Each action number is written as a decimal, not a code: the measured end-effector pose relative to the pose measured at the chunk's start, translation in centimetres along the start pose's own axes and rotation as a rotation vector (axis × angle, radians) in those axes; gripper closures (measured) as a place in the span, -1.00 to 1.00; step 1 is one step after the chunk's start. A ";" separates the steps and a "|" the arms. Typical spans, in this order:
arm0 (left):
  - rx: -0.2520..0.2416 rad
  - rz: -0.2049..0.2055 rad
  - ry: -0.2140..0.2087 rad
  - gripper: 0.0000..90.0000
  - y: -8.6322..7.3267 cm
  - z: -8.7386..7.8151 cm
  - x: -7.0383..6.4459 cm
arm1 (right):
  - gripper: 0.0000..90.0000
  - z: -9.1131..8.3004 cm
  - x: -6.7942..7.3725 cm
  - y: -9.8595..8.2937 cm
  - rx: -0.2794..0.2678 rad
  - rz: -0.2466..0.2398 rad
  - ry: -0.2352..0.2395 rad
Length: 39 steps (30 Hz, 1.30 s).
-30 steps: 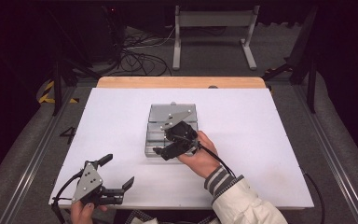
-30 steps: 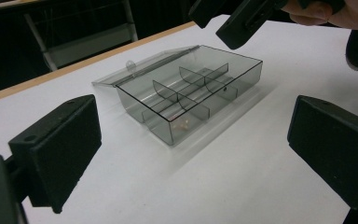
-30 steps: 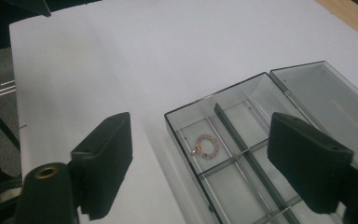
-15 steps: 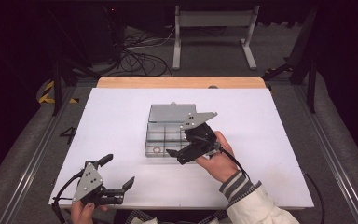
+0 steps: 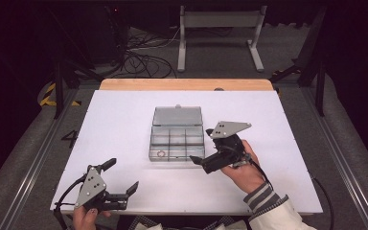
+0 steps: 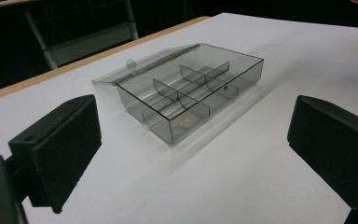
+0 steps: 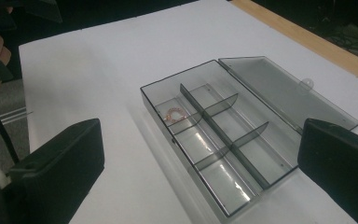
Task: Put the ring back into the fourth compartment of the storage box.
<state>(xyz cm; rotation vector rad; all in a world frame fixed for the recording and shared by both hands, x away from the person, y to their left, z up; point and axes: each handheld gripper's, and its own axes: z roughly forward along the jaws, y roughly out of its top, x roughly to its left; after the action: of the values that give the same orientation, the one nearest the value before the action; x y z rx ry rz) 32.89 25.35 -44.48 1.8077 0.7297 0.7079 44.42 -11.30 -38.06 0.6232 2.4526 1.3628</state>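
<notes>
Your clear smoky plastic compartment box (image 5: 177, 139) sits mid-table on the white tabletop (image 5: 124, 120), lid flat open, a small reddish ring (image 5: 161, 154) in its near-left compartment; your right gripper (image 5: 206, 152) beside it and left gripper (image 5: 120, 175) near-left both gape empty

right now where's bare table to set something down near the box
Free: the white table left of the clear box, and the strip between the box and the left gripper. Crowded: the box's right front corner, where the right gripper hovers.
</notes>
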 end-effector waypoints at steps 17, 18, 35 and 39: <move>-0.005 0.002 -0.013 -0.93 0.0 -0.1 -0.1 | -0.98 -2.6 -1.1 -4.9 -0.068 0.054 -0.040; -0.005 0.002 -0.014 -0.93 0.0 -0.1 -0.1 | -0.98 -2.6 -1.2 -5.2 -0.068 0.056 -0.040; 0.001 0.000 -0.014 -0.93 0.0 0.0 -0.1 | -0.99 -3.1 -1.7 -9.6 -0.034 0.087 -0.064; 0.001 0.004 -0.013 -0.93 0.0 0.0 -0.1 | -0.99 -3.2 -1.9 -10.6 -0.018 0.093 -0.073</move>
<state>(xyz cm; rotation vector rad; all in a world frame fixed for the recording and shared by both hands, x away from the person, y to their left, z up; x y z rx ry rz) 32.81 25.25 -44.50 1.8130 0.7184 0.6979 42.15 -19.51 -45.36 0.7774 2.3784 1.3694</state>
